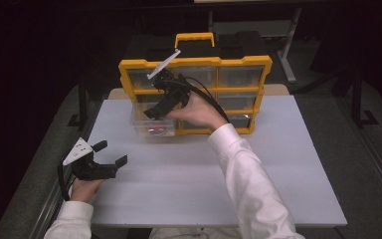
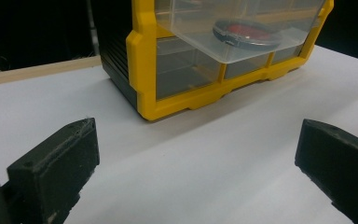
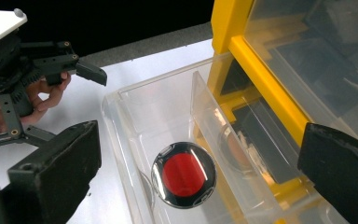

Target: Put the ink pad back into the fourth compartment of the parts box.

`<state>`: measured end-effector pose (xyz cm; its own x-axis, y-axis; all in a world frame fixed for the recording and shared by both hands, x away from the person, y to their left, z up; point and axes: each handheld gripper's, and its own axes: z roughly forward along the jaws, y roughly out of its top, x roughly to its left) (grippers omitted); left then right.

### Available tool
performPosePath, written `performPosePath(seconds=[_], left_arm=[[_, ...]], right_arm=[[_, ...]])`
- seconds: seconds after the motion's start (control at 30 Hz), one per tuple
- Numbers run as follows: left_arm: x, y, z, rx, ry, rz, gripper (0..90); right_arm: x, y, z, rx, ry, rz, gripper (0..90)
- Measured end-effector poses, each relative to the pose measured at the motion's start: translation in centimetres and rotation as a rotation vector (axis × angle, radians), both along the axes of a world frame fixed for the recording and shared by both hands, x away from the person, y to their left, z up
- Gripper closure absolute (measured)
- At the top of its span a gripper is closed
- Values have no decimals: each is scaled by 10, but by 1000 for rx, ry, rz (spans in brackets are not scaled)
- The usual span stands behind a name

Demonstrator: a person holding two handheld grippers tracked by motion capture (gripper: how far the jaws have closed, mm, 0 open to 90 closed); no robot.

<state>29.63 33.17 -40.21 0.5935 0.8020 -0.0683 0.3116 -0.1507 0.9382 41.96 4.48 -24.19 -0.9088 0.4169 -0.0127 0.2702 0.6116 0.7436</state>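
- The right gripper hangs over the pulled-out clear drawer, jaws spread wide, holding nothing.
- The left gripper rests released on the white table.
- A round red disc with a shiny rim lies in the drawer's front compartment.
- The yellow organizer stands at the table's far edge; the room is dark.

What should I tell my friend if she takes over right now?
Left gripper: open, holding nothing, resting at the near left of the white table.
Right gripper: open, hovering over the pulled-out clear drawer of the yellow organizer.
Round red disc: lying flat in that drawer, untouched.
Done: the drawer is out.
Left: probably lowering the right gripper onto the disc, or pushing the drawer in; I can't tell which.
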Motion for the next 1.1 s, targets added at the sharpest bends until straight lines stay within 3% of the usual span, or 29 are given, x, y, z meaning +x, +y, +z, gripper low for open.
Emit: performPosePath(seconds=[0.47,1.1], left_arm=[[0,-1,-1,7,5,2,0],[1,-1,-1,19,8,6,0]], right_arm=[[-11,-31,-1,69,-12,-11,0],[-26,-83,-12,136,-29,-83,0]])
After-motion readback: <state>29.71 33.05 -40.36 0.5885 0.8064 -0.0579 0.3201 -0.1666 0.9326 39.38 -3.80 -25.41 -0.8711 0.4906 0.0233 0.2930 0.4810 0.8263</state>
